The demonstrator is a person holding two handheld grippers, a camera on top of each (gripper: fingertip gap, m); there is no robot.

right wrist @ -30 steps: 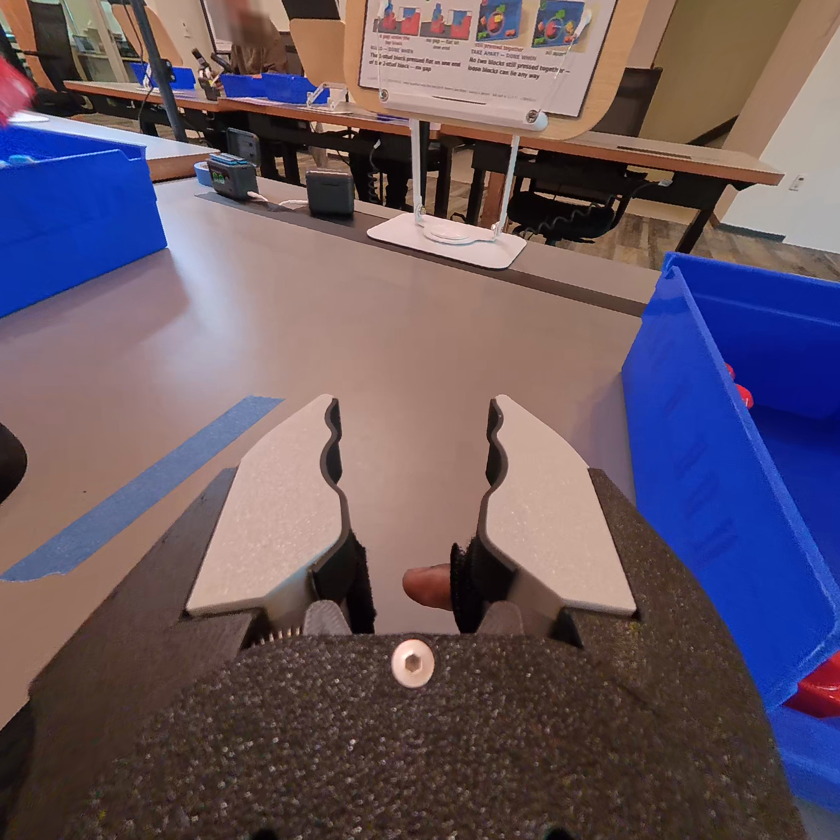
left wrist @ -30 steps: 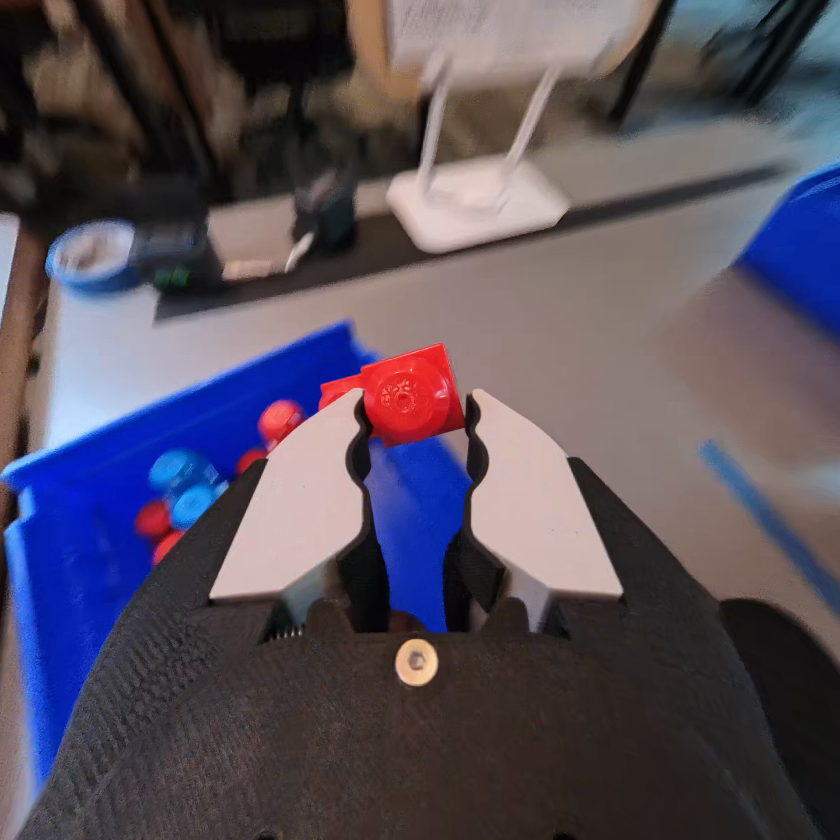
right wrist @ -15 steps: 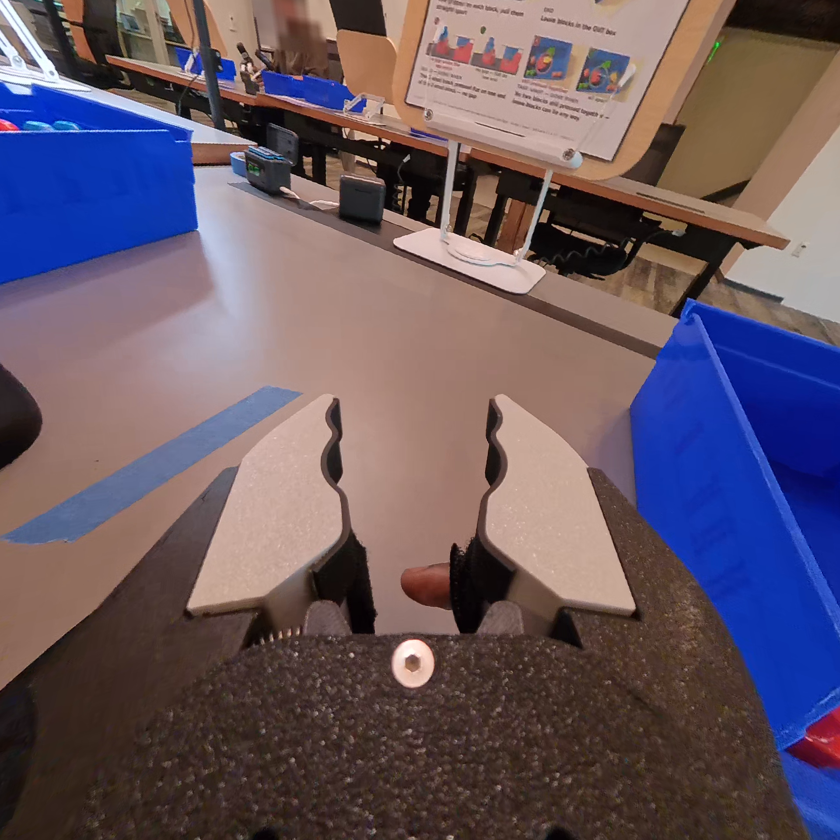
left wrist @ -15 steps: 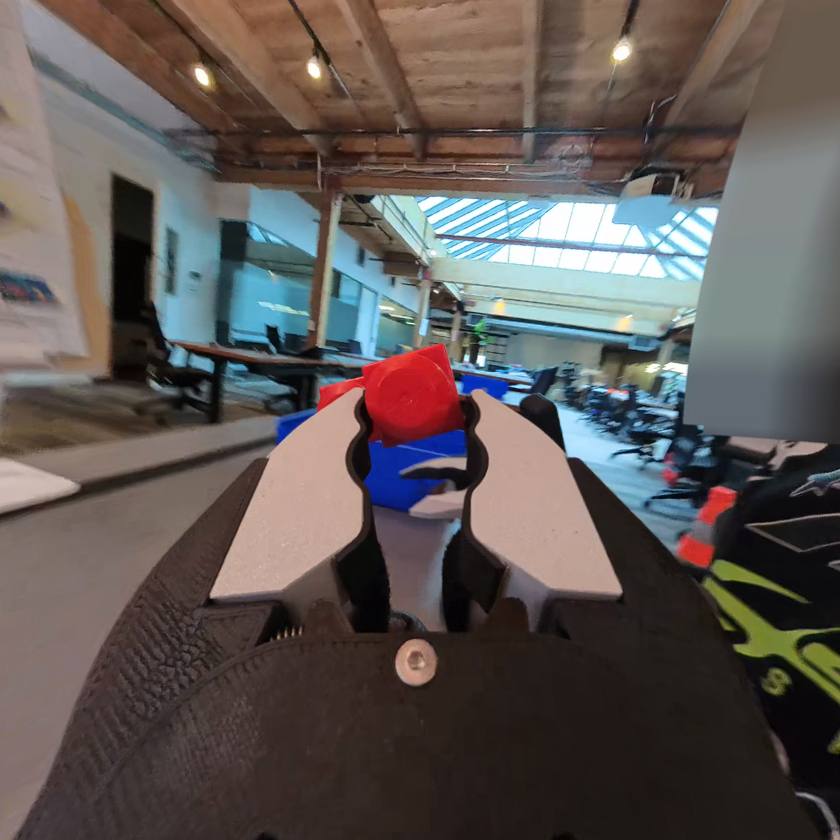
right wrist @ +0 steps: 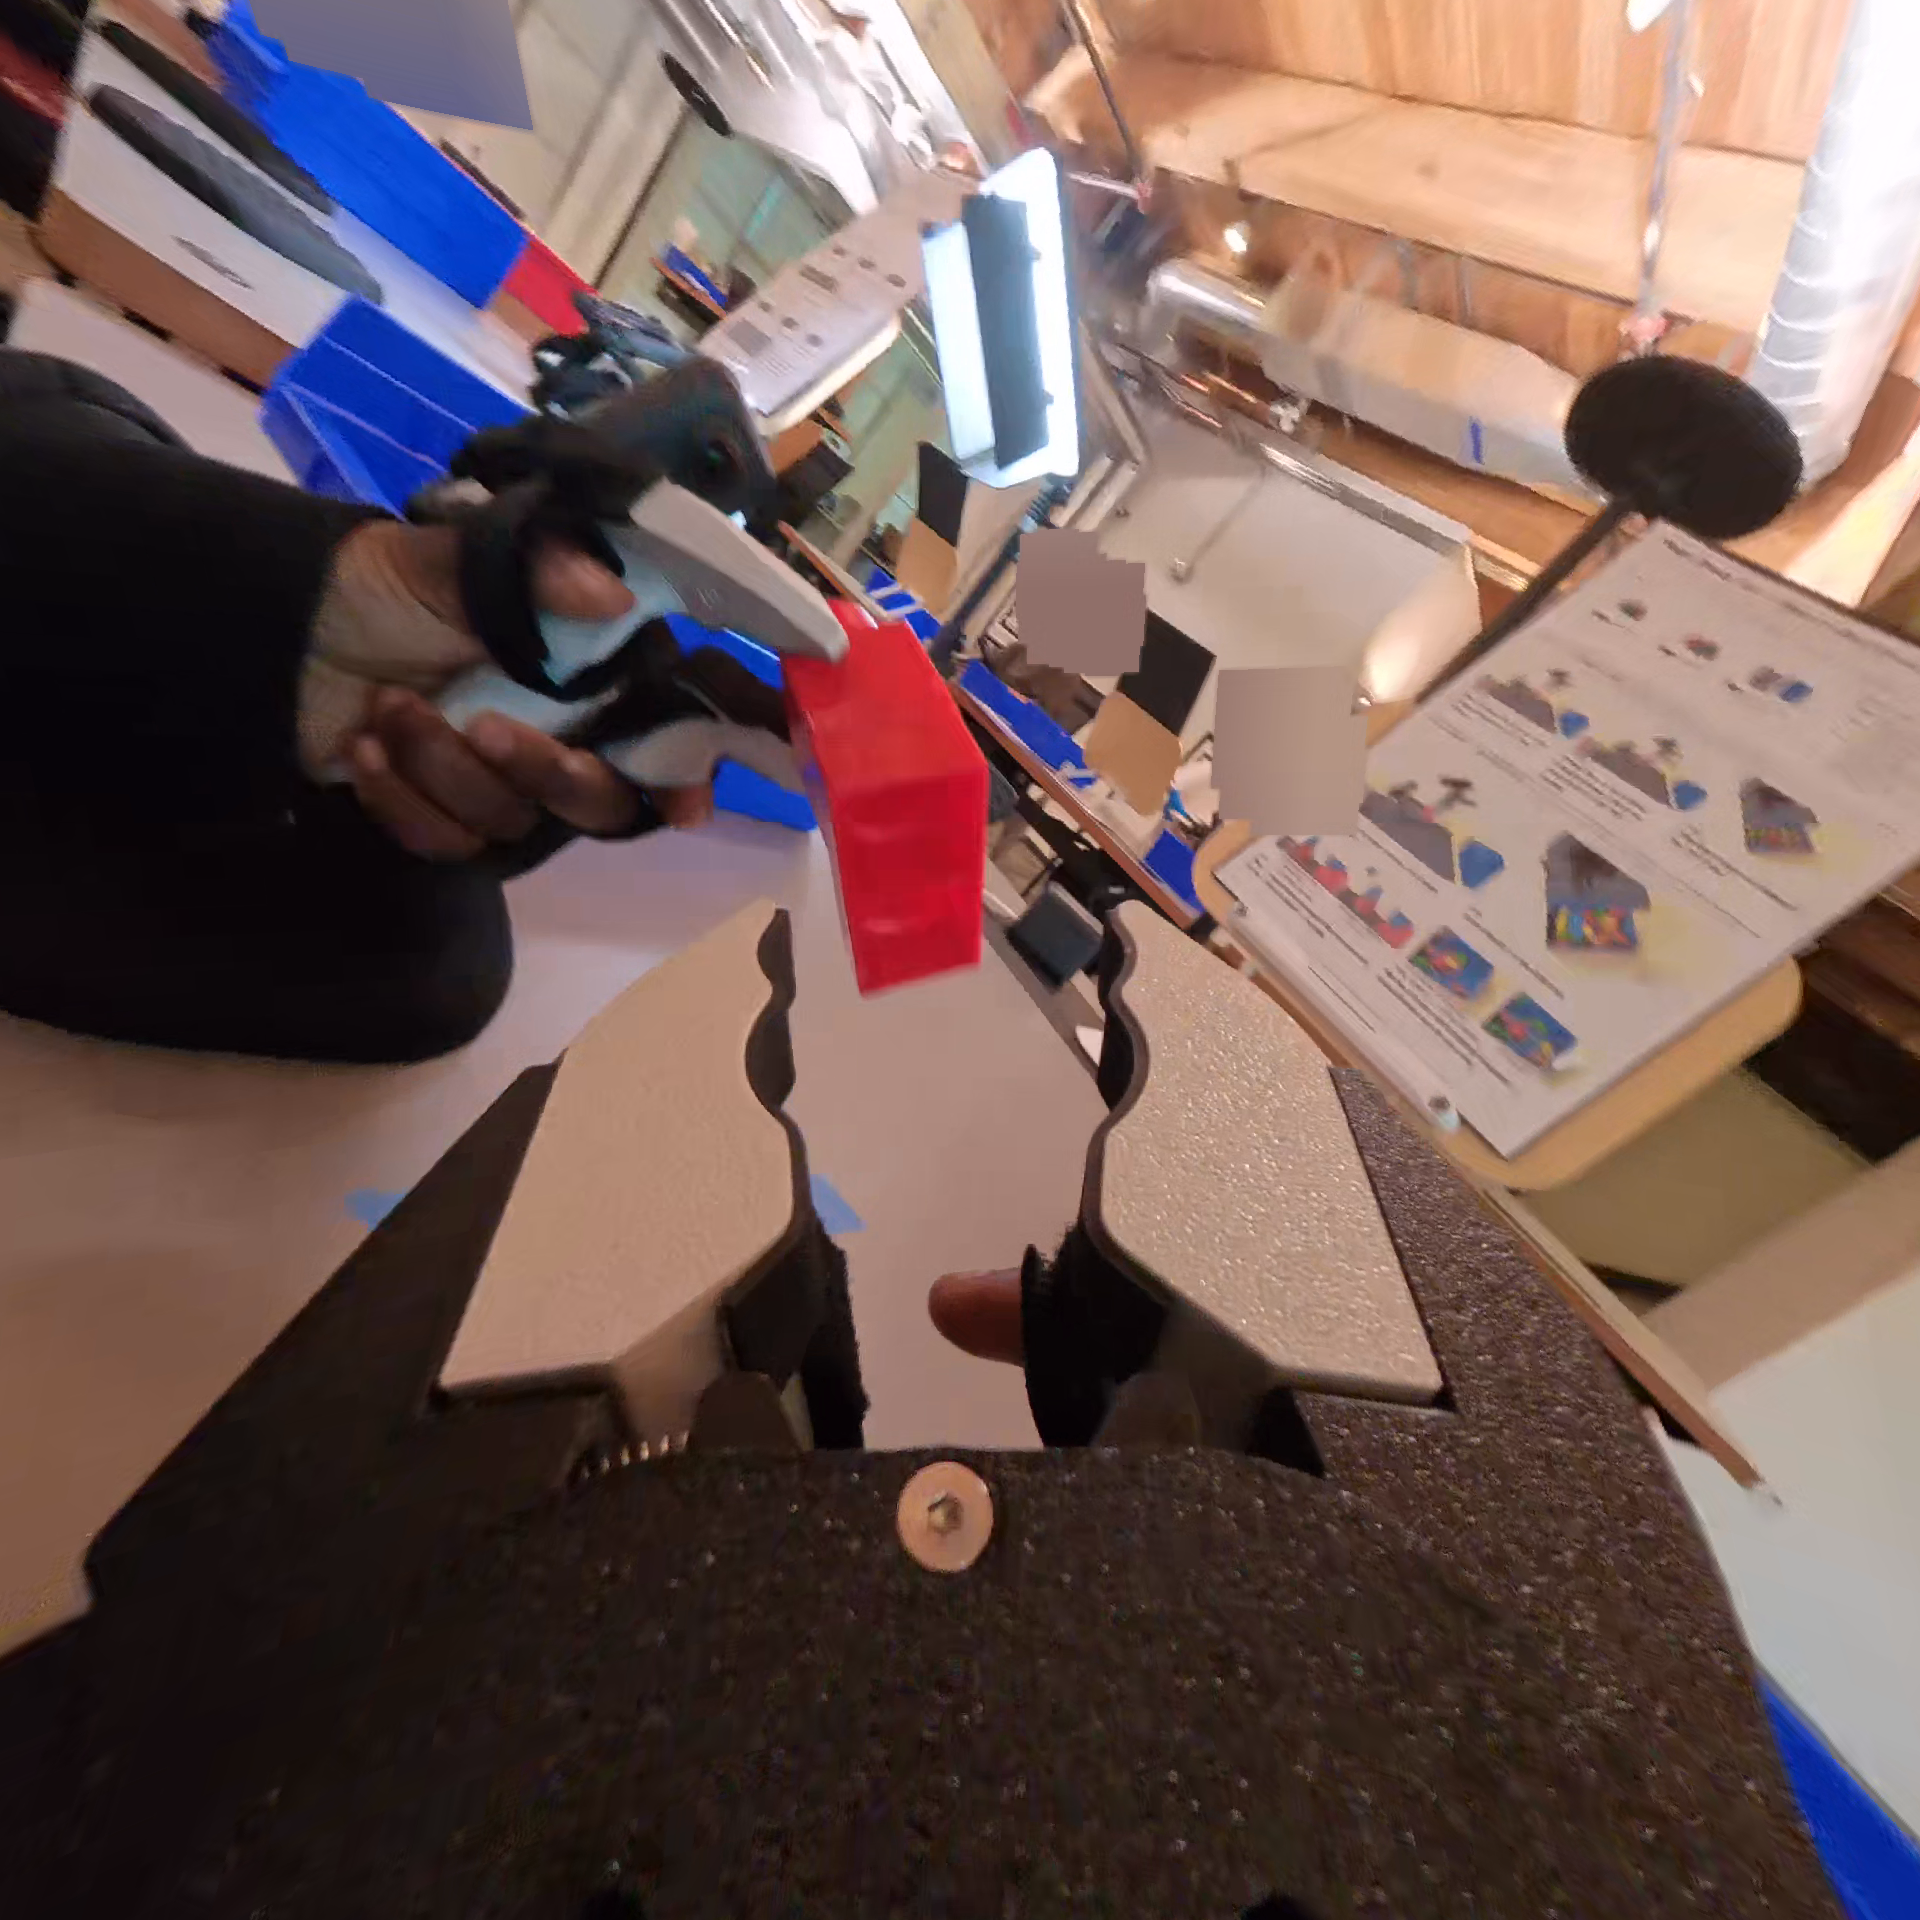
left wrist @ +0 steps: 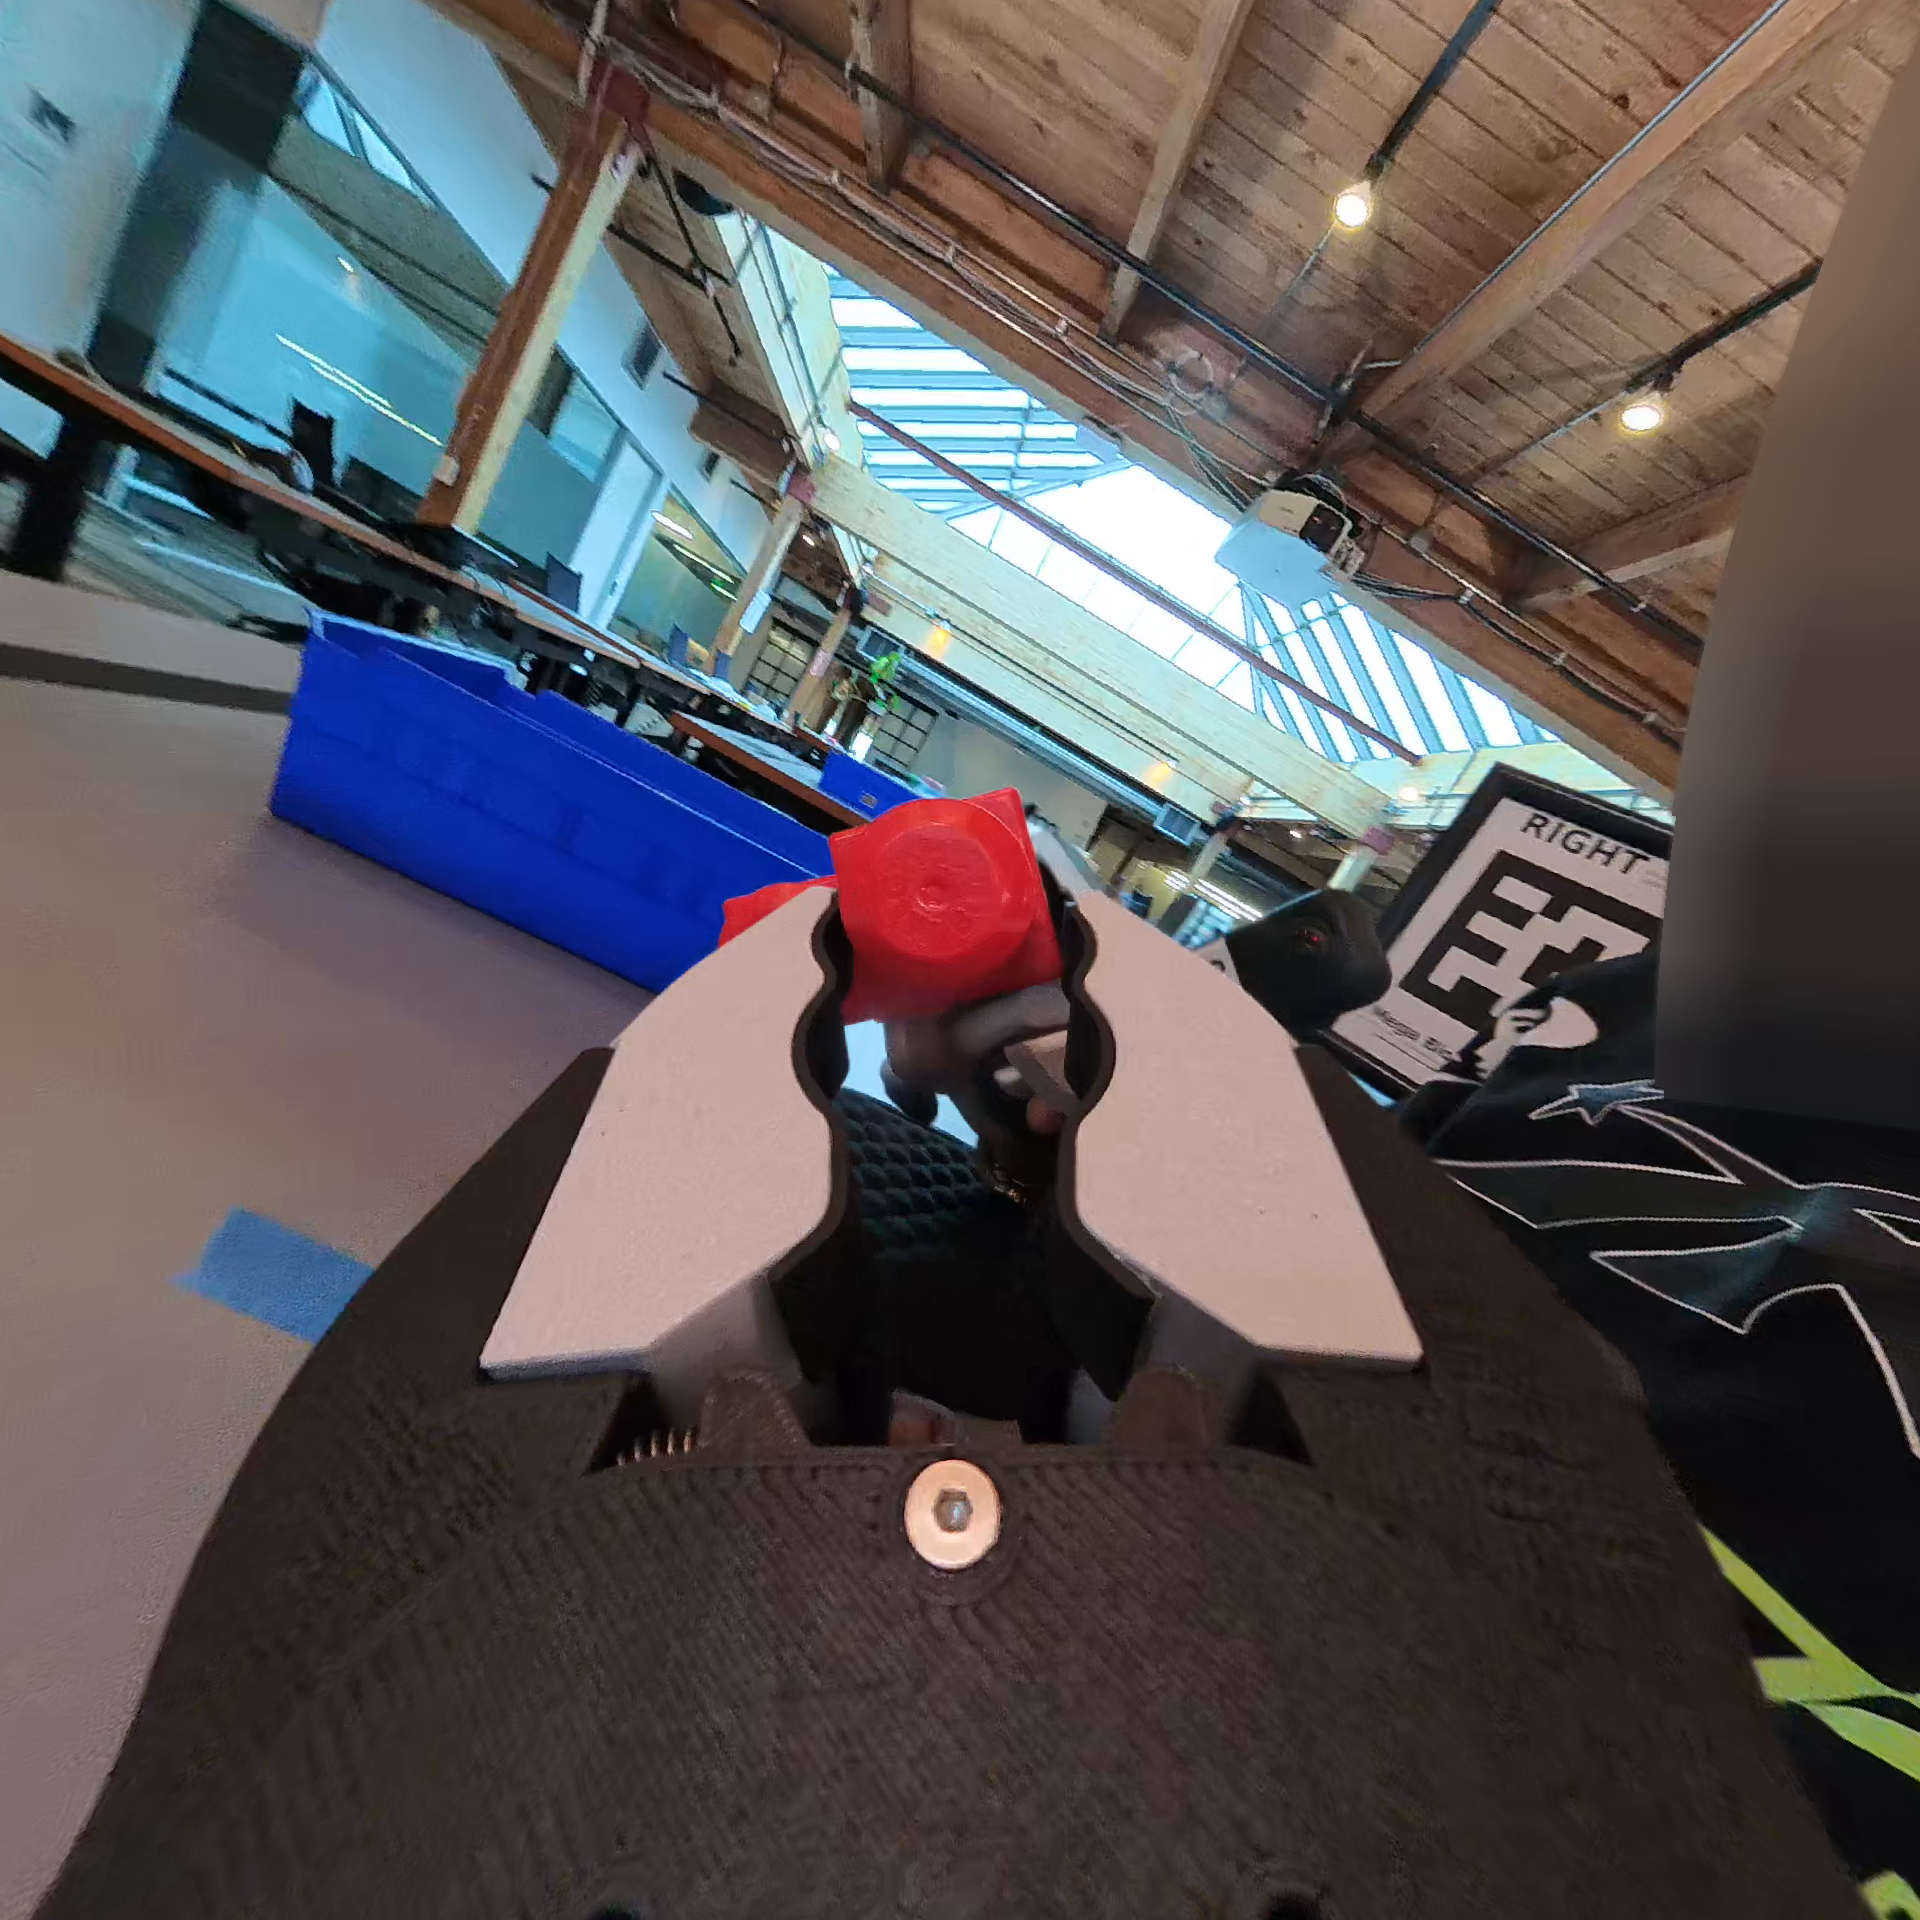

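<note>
- My left claw is clamped on a red block; both grey fingertips press its sides, studded face turned toward the camera
- Seen from the right wrist, the red block sticks out long past the left claw's tips, tilted, its free end hanging down toward my right claw
- Right claw stands apart with nothing in it; the block's lower end sits just above and between its tips, not touching either pad as far as I can tell
- Judgement: to do this cleanly, keep the left grip firm and steady, square the right claw's pads to the block's flat sides before closing
- Both claws are raised off the grey counter; a blue bin rests on it well behind the block
</note>
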